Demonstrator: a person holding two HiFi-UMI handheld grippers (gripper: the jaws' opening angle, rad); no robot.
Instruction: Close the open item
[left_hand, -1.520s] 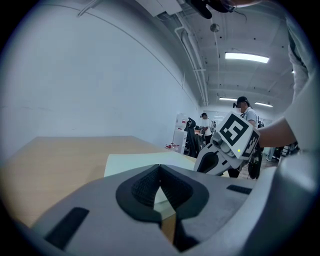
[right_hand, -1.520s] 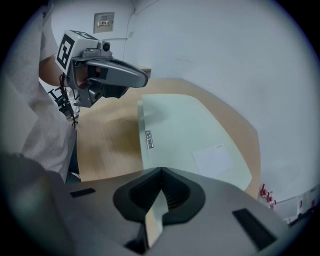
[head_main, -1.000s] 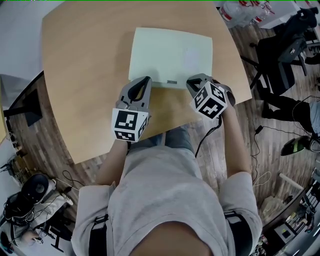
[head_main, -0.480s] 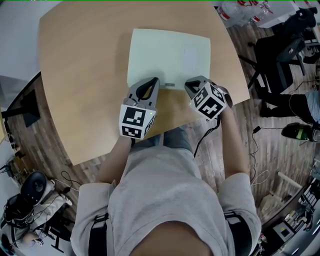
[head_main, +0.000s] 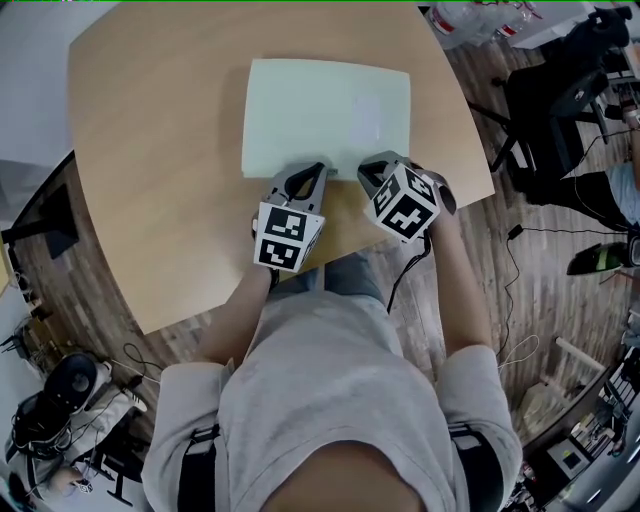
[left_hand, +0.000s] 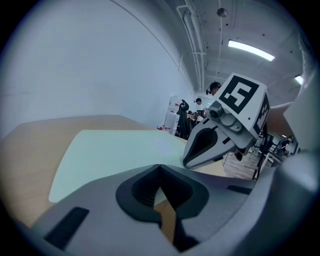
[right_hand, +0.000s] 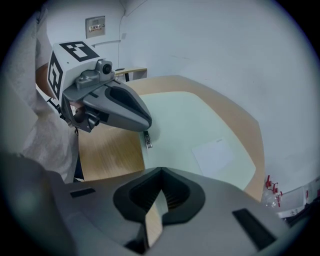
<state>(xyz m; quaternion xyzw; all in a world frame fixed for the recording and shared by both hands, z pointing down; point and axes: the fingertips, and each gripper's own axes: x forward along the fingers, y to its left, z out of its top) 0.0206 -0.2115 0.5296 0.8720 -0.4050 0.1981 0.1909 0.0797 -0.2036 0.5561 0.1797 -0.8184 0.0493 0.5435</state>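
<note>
Office room, wood-plank floor (head_main: 520, 300), black chairs (head_main: 560, 110) at right, cables and gear around the edges. Light wood table (head_main: 160, 150) with angled corners. The pale green flat case (head_main: 320, 110) lies in the middle of the table with its lid down flat and its near edge toward the person. Left gripper (head_main: 319, 169) and right gripper (head_main: 369, 167) sit side by side at that near edge, close but apart. Both claws have their jaws pressed together at the tips with nothing between them. Small grey latch (right_hand: 148, 140) on the near edge, just past the left gripper's tip. Faint white label (right_hand: 214, 154) on the lid.

Compared with a second ago, the left gripper has moved right and forward to the case edge, and the right gripper has shifted slightly left.
</note>
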